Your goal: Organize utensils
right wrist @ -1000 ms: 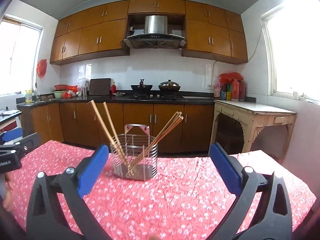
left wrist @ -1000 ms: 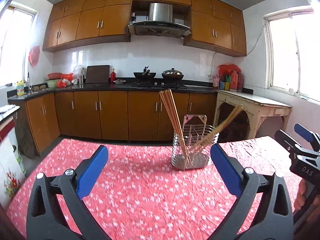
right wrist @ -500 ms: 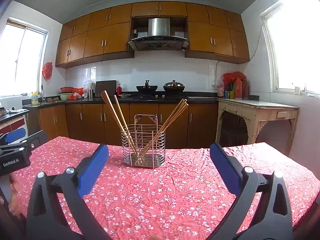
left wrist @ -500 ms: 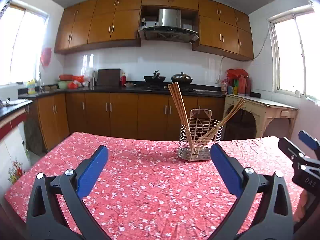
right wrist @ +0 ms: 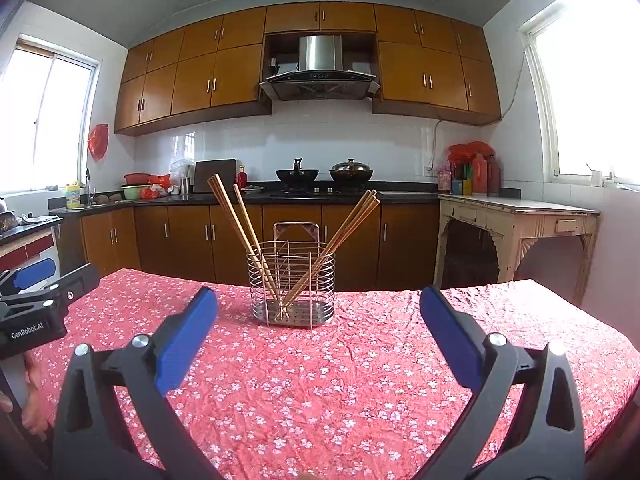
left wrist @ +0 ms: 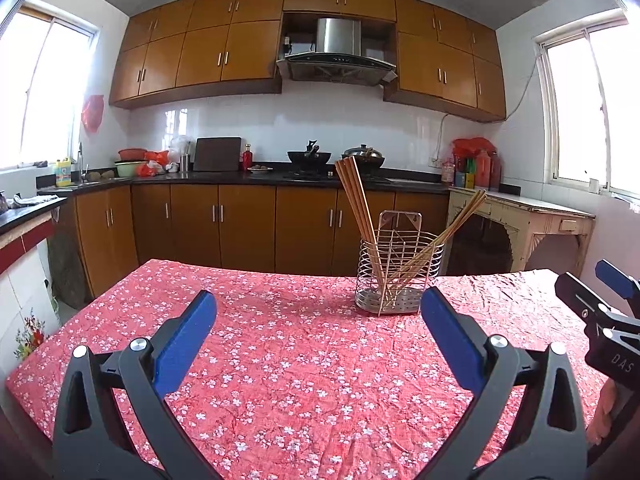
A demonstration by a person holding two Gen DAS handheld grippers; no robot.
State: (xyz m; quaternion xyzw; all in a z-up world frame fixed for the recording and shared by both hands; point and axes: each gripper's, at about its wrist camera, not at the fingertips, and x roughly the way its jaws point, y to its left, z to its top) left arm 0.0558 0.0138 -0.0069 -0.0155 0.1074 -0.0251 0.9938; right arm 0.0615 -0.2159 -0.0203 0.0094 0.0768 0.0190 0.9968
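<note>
My left hand-held gripper (left wrist: 318, 322) and right hand-held gripper (right wrist: 319, 318) both hang released, grasping nothing, just short of the wire holder (right wrist: 292, 284) on the counter (right wrist: 360, 380); chopsticks (right wrist: 240, 228) lean inside the holder

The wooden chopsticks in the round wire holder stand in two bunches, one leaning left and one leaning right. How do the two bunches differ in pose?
In the right wrist view:
1. The left-leaning wooden chopsticks reach higher above the round wire holder; the right-leaning wooden chopsticks end lower.
2. The left bunch splays apart at the tips; the right bunch stays close together.
Both bunches are plain brown wood and cross near the holder's base.
</note>
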